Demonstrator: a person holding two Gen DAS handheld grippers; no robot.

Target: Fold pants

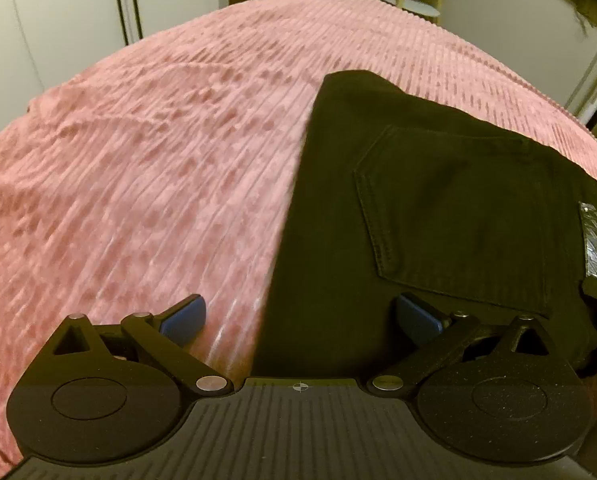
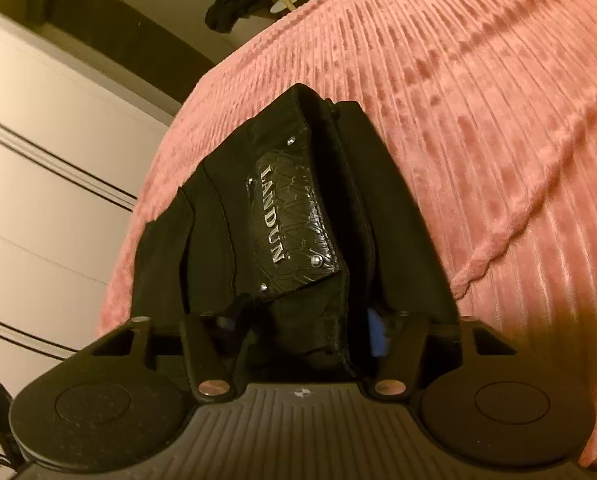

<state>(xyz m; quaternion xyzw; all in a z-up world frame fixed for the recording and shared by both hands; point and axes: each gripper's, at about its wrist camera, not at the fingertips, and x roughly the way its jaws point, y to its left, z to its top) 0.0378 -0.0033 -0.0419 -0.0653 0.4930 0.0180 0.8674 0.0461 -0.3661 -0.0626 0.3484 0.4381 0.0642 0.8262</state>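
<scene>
Black pants (image 1: 438, 208) lie folded on a pink ribbed bedspread (image 1: 158, 168), back pocket up, a leather brand patch (image 1: 596, 240) at the waistband on the right. My left gripper (image 1: 298, 316) is open over the near edge of the pants, one blue pad (image 1: 184, 316) above the bedspread, the other above the fabric. In the right wrist view the waistband of the pants (image 2: 282, 216) with the patch (image 2: 294, 220) fills the middle. My right gripper (image 2: 298, 328) is shut on the waistband; a blue pad (image 2: 376, 332) shows beside the bunched fabric.
The bedspread (image 2: 498, 120) spreads wide to the left of the pants in the left wrist view. White cabinet doors (image 1: 58, 20) stand beyond the bed. A round stool and a dark garment (image 2: 230, 0) are in the background.
</scene>
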